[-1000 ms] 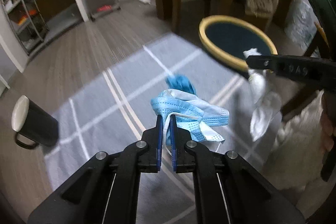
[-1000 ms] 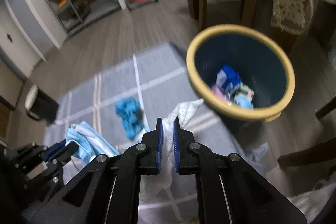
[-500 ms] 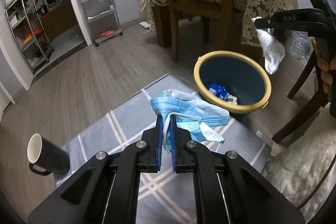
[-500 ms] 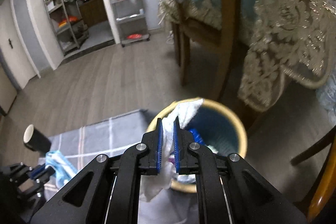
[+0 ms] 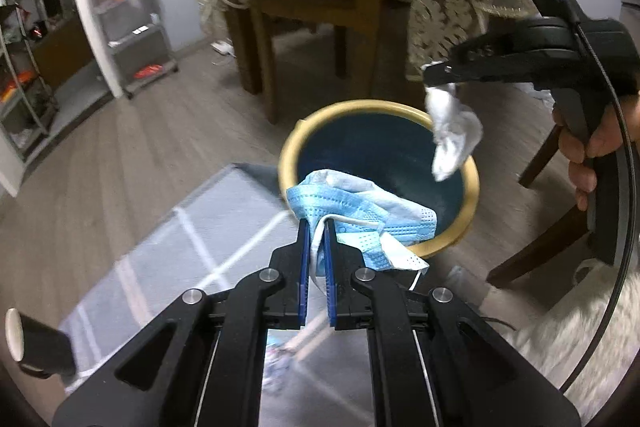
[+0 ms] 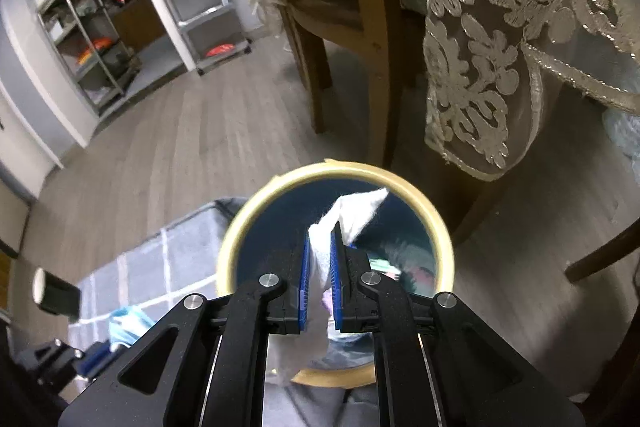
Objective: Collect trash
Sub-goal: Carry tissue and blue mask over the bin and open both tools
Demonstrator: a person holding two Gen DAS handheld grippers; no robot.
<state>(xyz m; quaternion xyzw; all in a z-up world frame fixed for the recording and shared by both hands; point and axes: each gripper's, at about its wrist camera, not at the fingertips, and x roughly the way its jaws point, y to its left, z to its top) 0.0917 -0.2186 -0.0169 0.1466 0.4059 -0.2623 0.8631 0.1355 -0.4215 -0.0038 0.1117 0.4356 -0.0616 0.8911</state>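
- trash in both hands: the left gripper (image 5: 316, 227) has its jaws pinching a crumpled blue face mask (image 5: 360, 211), and the right gripper (image 6: 320, 247) has its jaws pinching a wad of white tissue (image 6: 352, 211).
- mask hangs at the near rim of the waste bin (image 5: 288, 163), partly over the opening, partly over the grey checked rug (image 5: 192, 227) as the left wrist view shows it.
- tissue dangles over the bin's mouth; in the right wrist view it sits inside the ring of the yellow rim, with coloured wrappers already at the bottom.
- both pieces look feather-light, soft and limp; neither is fragile or slippery, and they drape from the pads rather than hold a shape.
- judging by the drape, a pinch on a bunched fold is the sound hold for the mask; its thin ear loop (image 5: 352, 221) trails loose and could snag on a pad at release.
- tissue may cling to the blue pads when let go, since it has so little weight to pull it free.
- mug (image 5: 36, 347) lies on its side at the rug's edge, well apart from the bin.
- wooden chair (image 5: 316, 3) and lace tablecloth (image 6: 480, 67) stand just behind the bin.
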